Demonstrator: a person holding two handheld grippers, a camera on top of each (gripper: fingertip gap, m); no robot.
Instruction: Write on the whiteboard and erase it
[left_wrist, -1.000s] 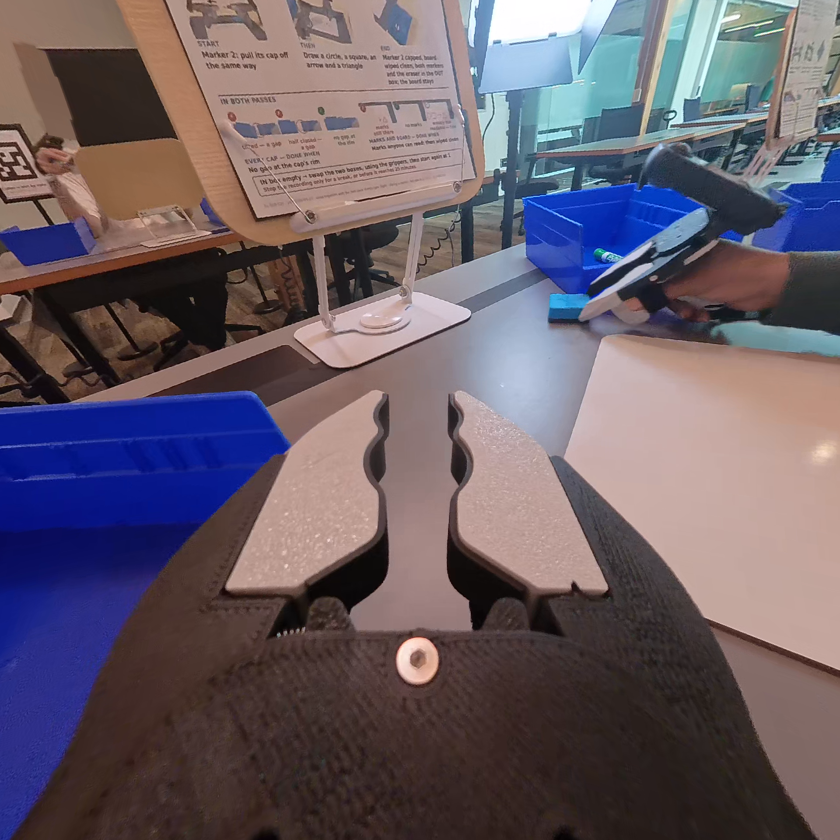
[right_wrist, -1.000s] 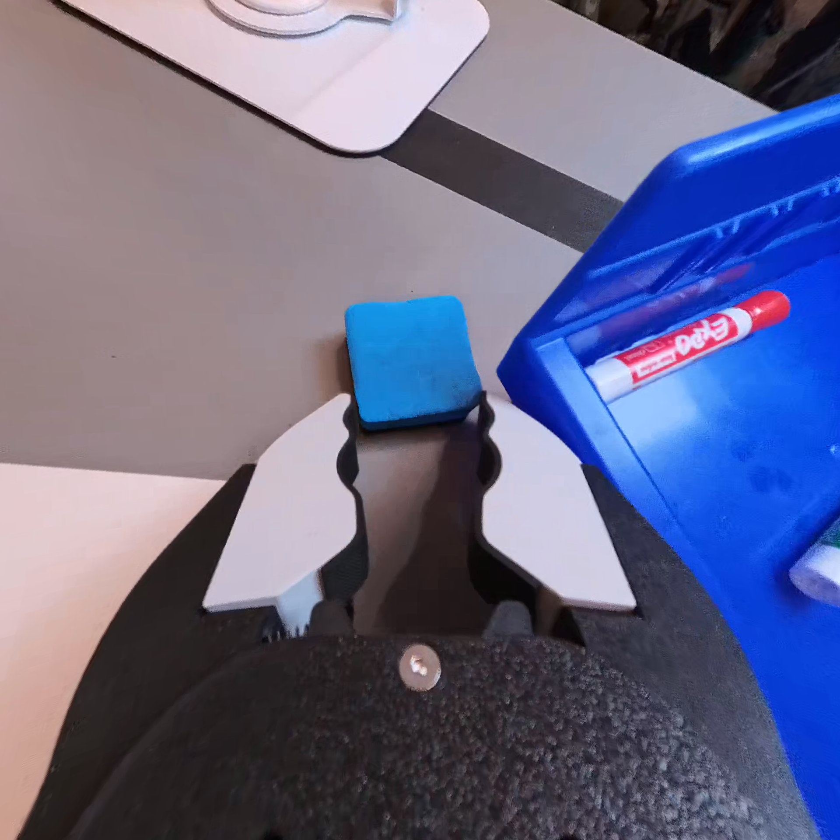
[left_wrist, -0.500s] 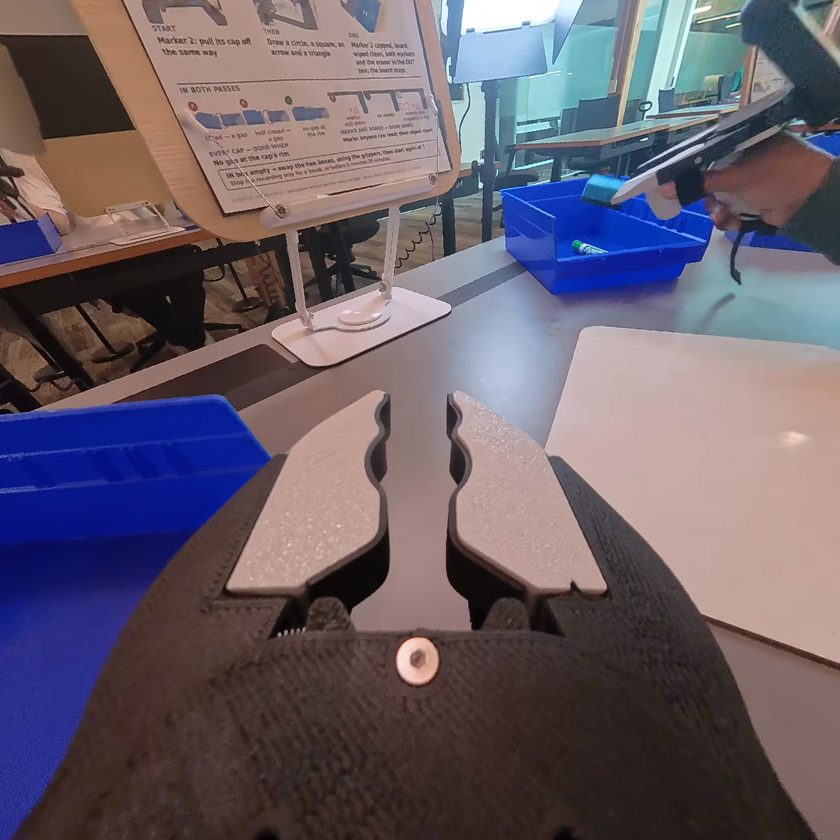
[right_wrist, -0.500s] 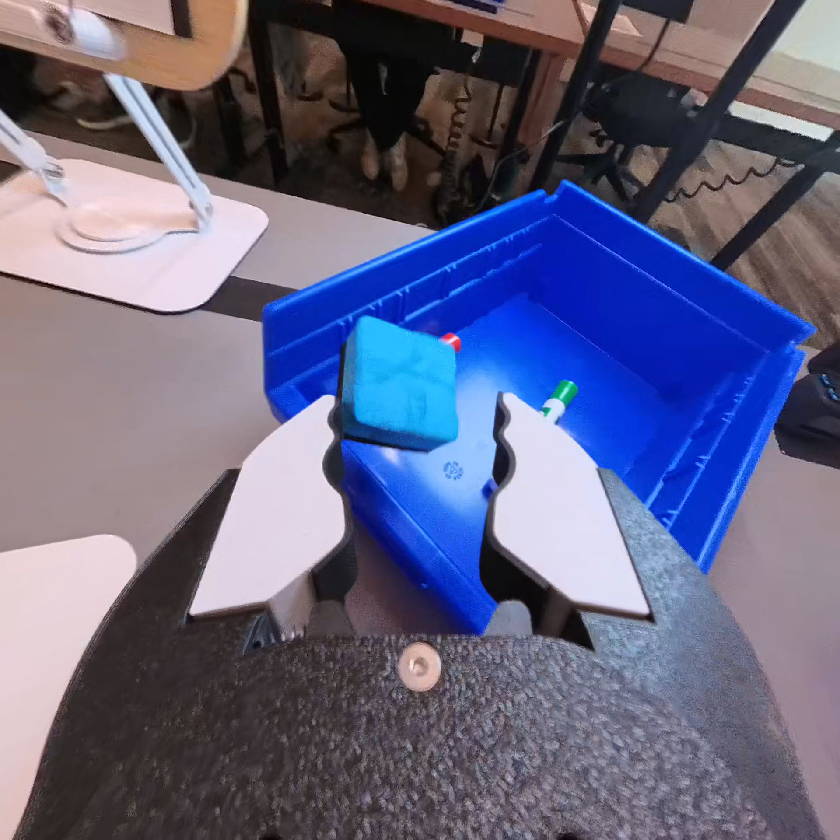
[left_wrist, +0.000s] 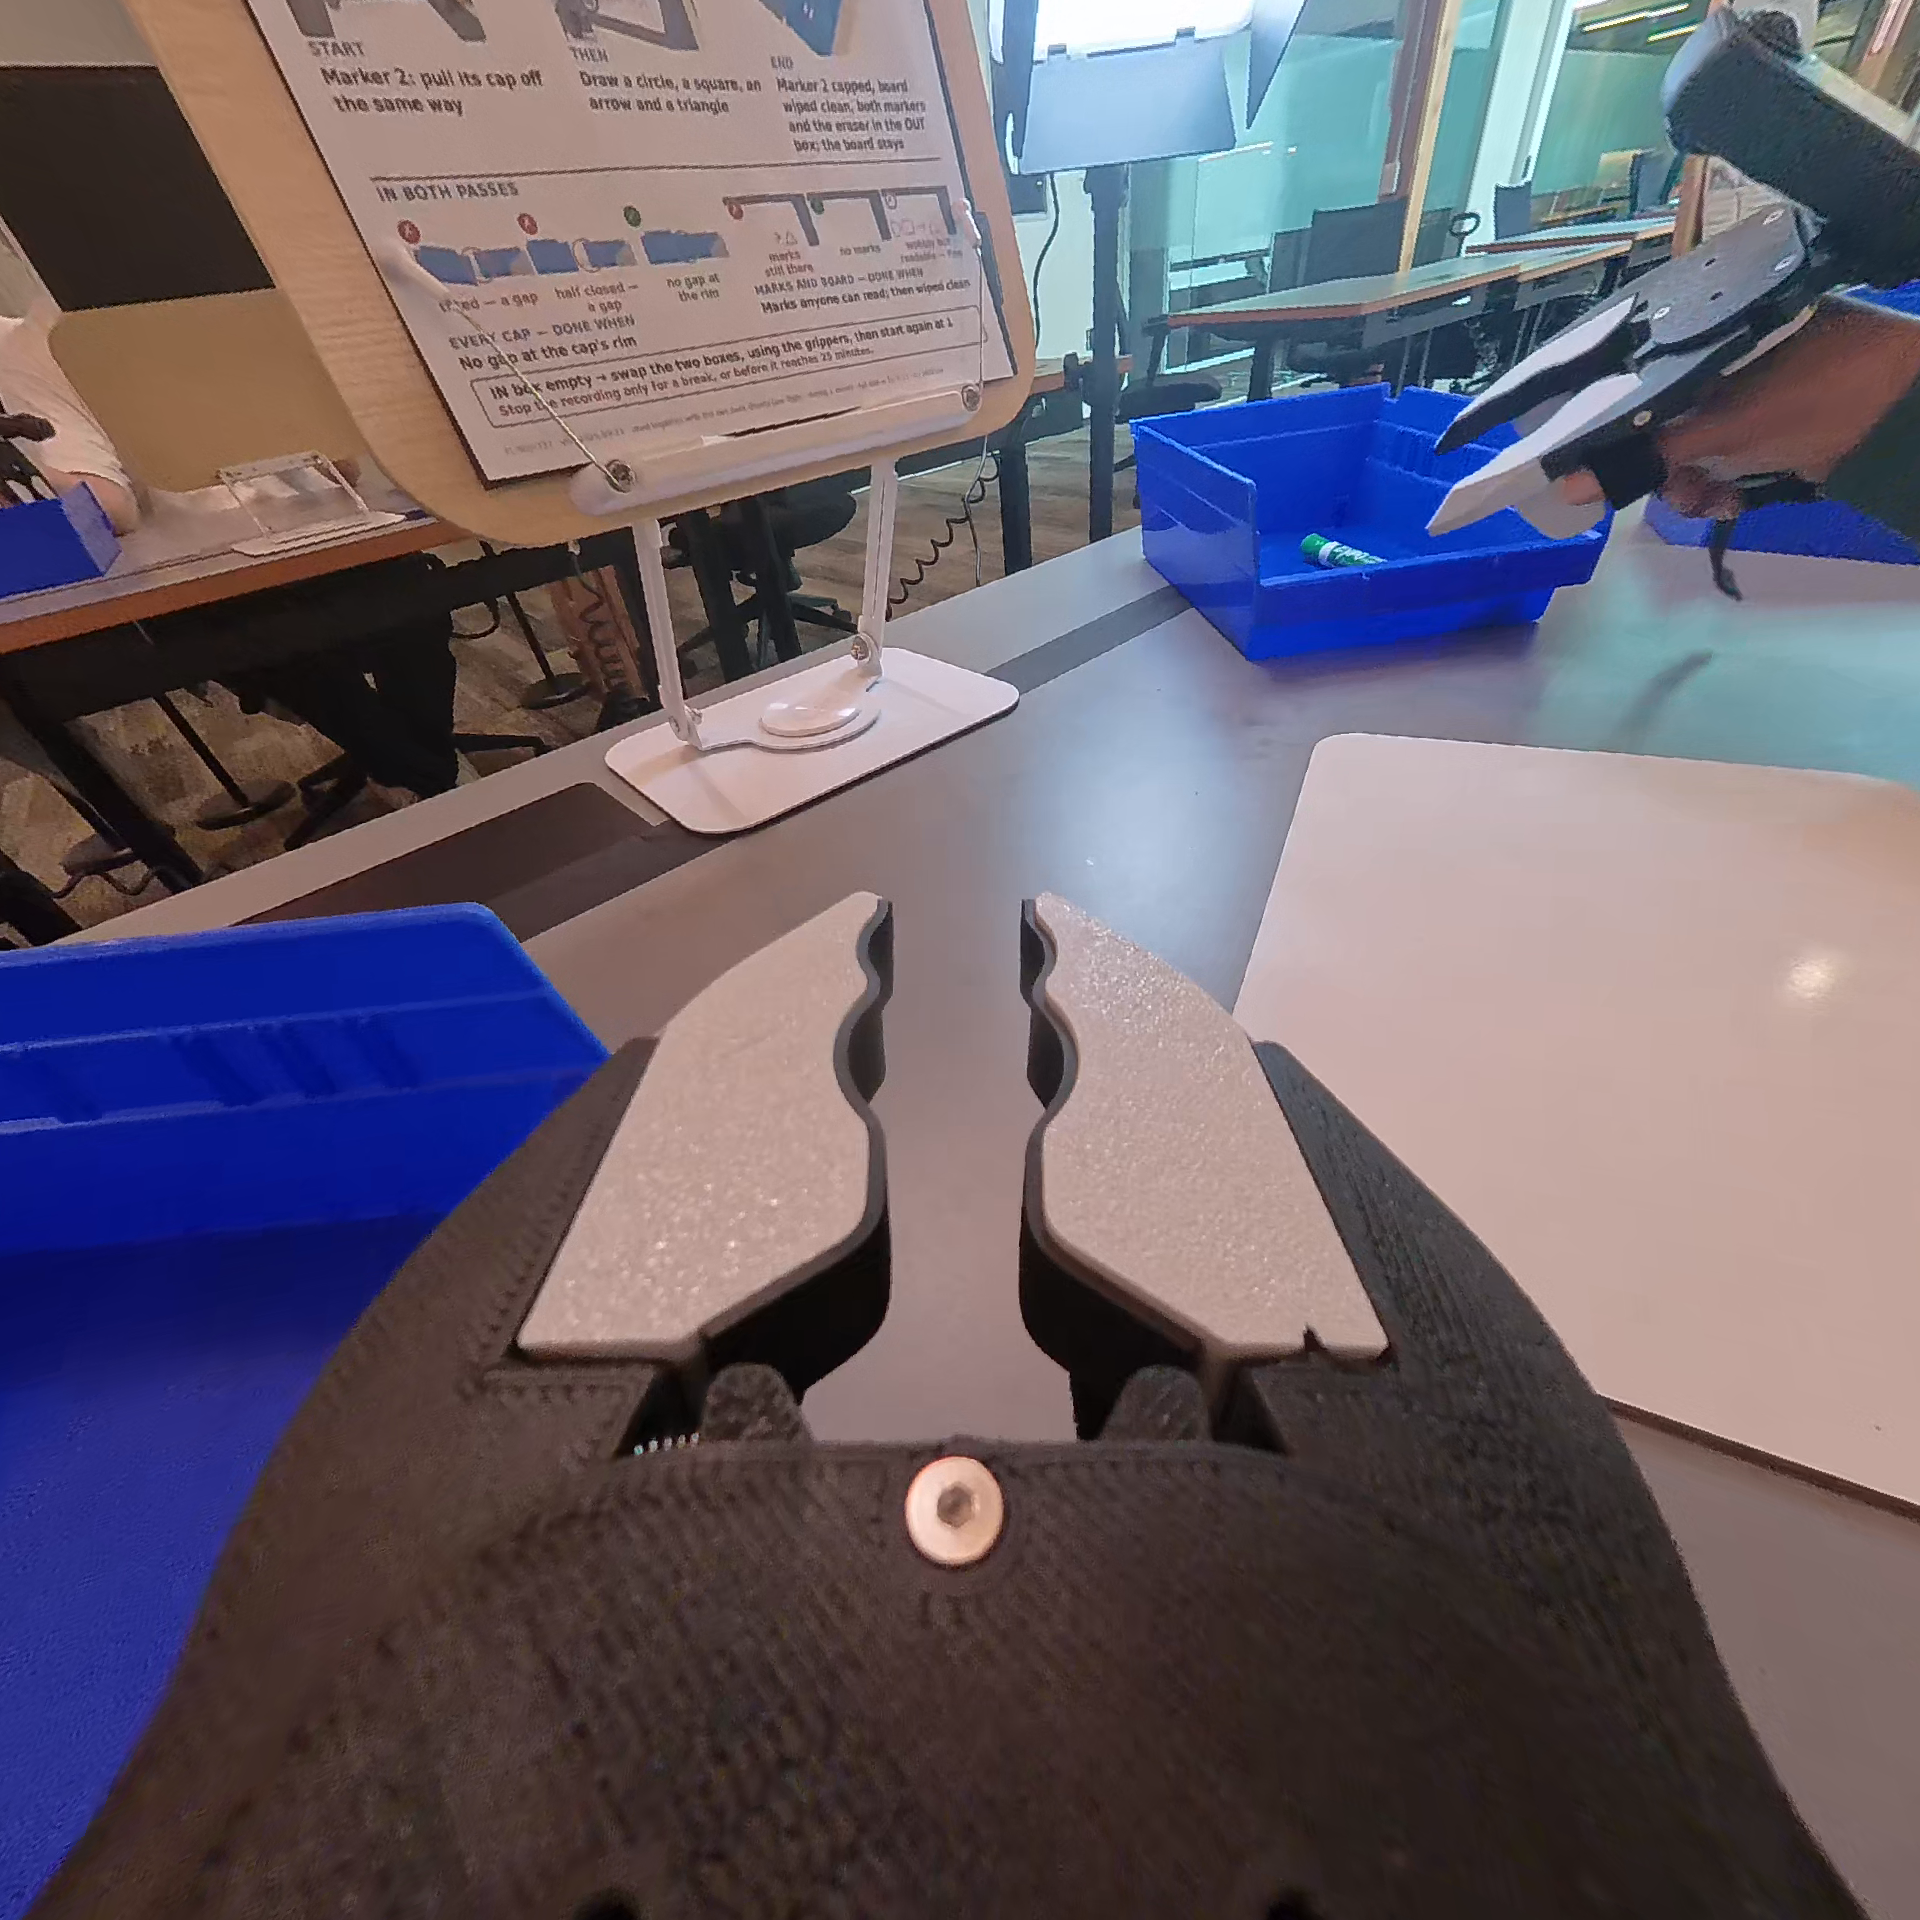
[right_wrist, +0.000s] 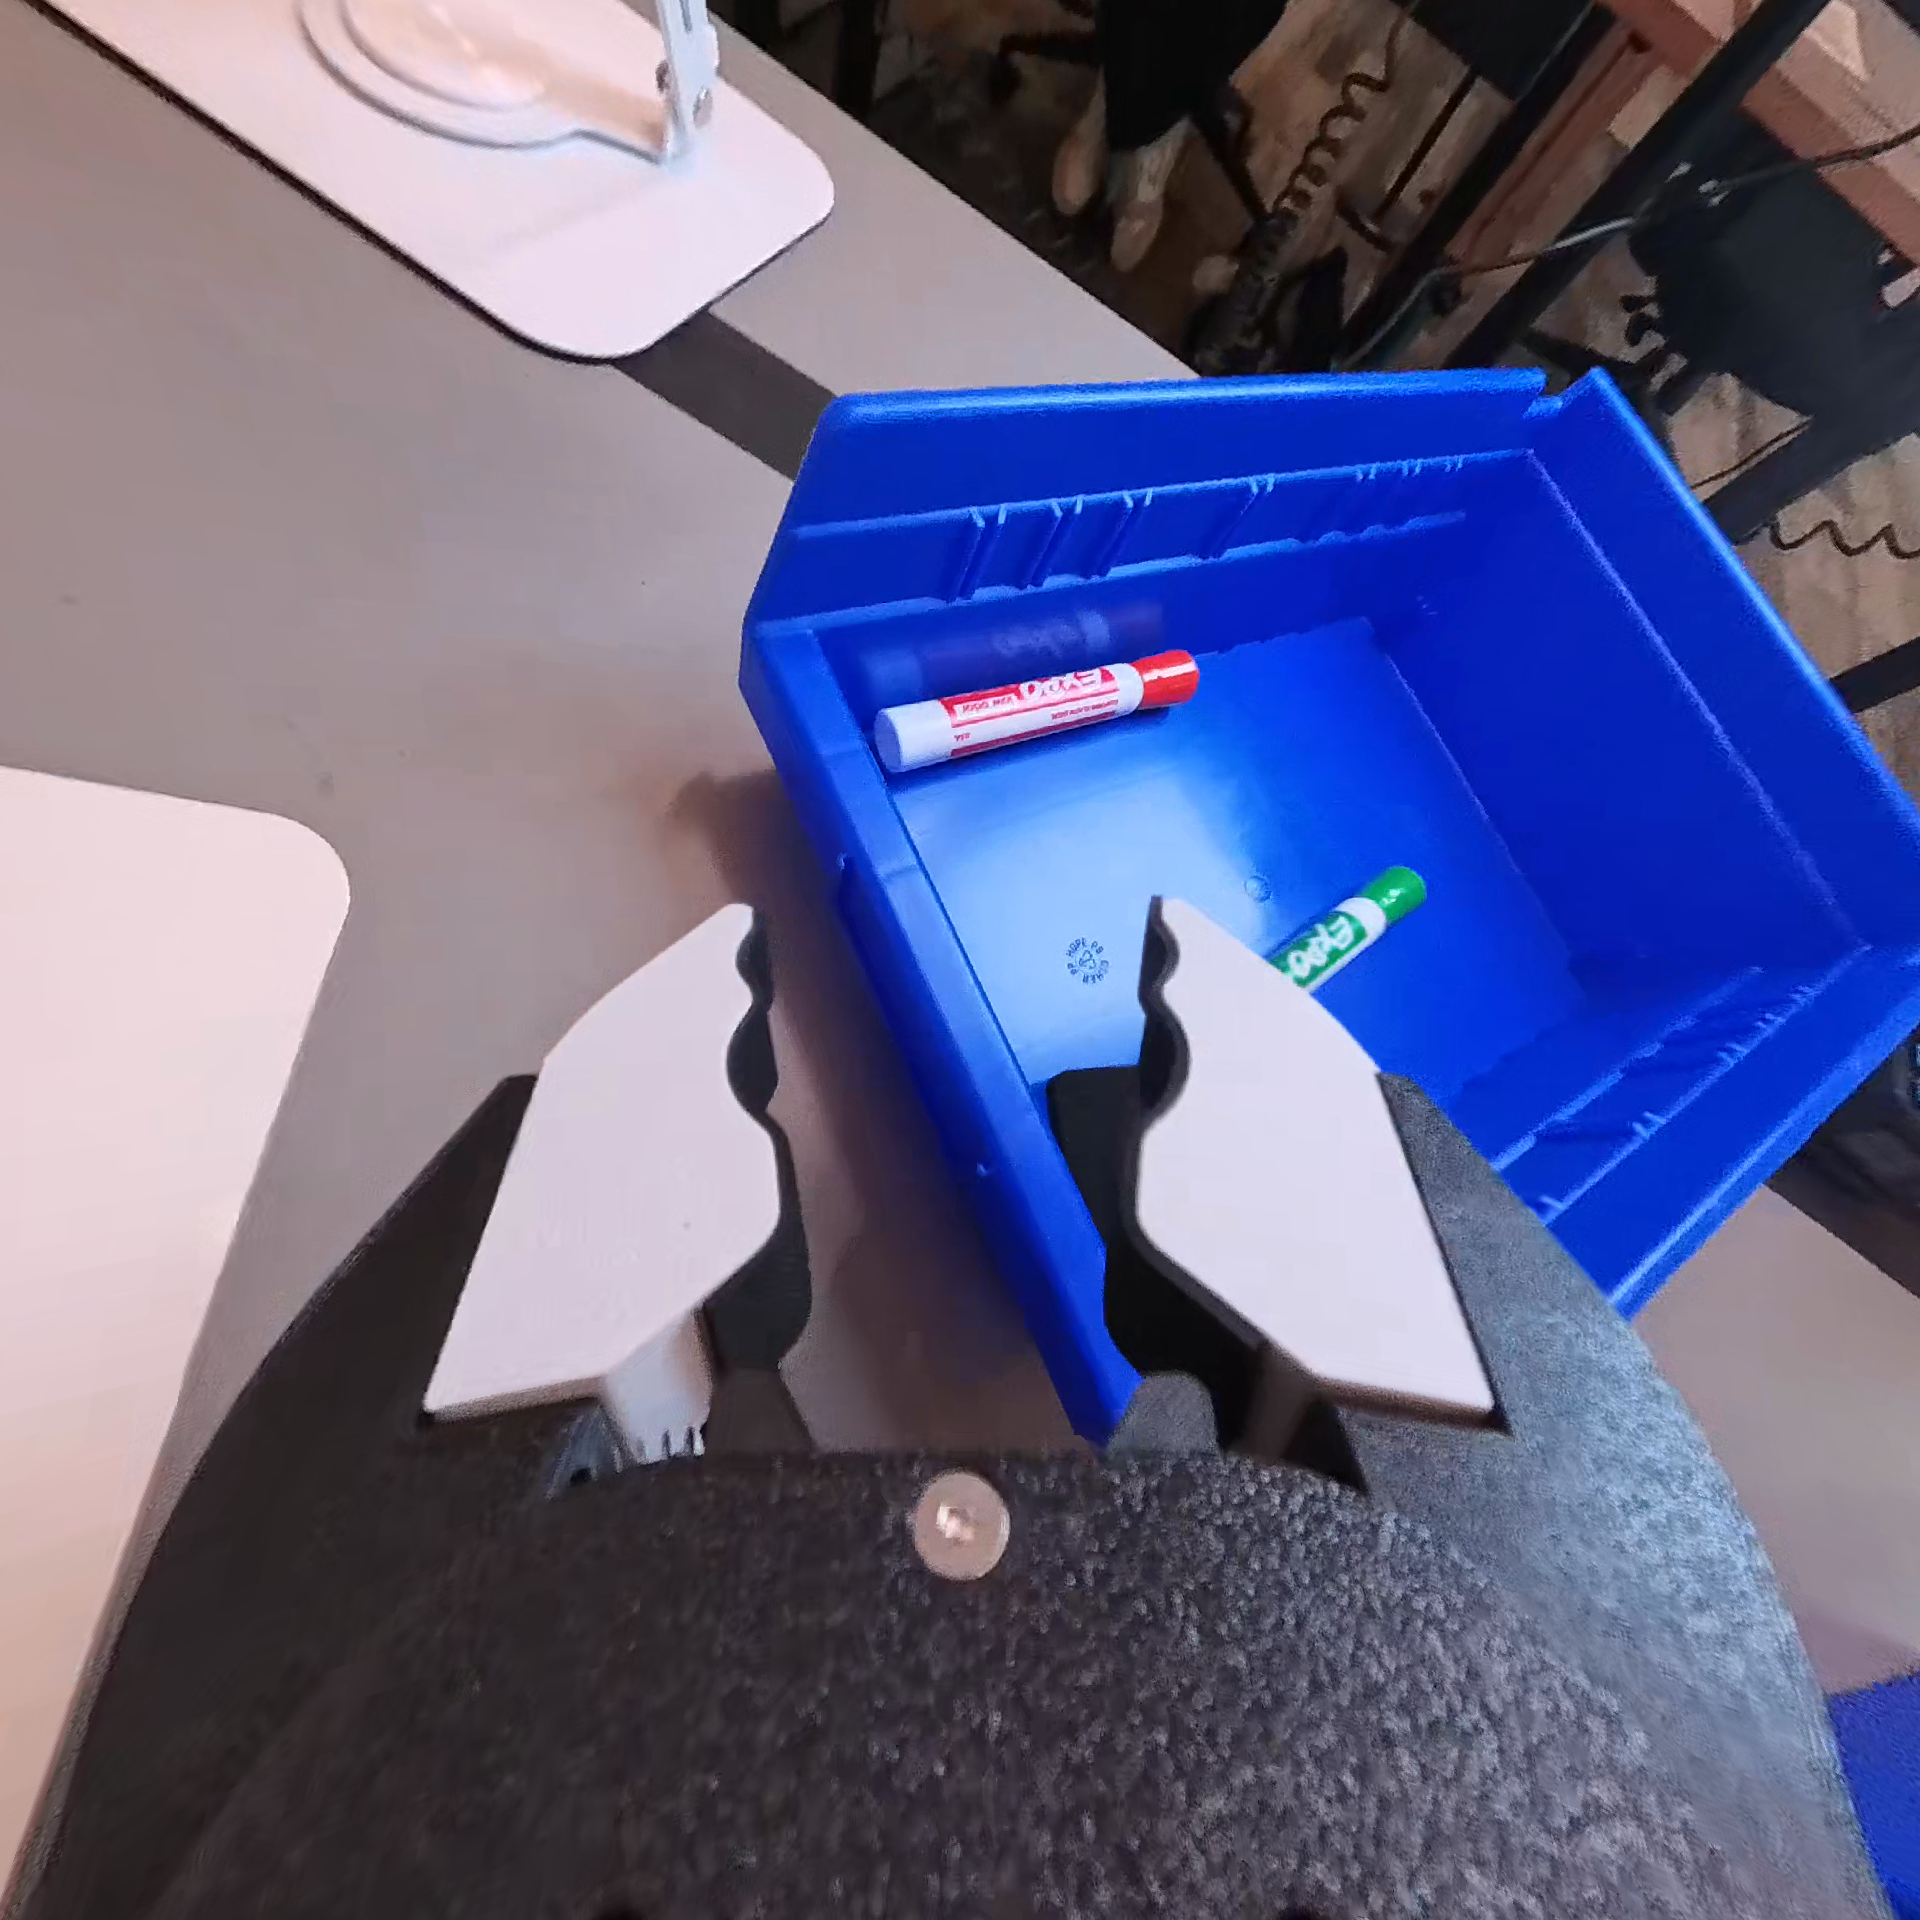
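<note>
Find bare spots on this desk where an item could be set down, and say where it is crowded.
Free: the flat white whiteboard, unmarked, and the grey tabletop between it, the white stand base and the blue plastic bin. Crowded: that bin holds a red-capped marker and a green-capped marker.

Left wrist view: low over the counter, facing the far edge, level. Right wrist view: higher, tilted down, close over the blue bin. Both views share the bin, whiteboard, stand base.
</note>
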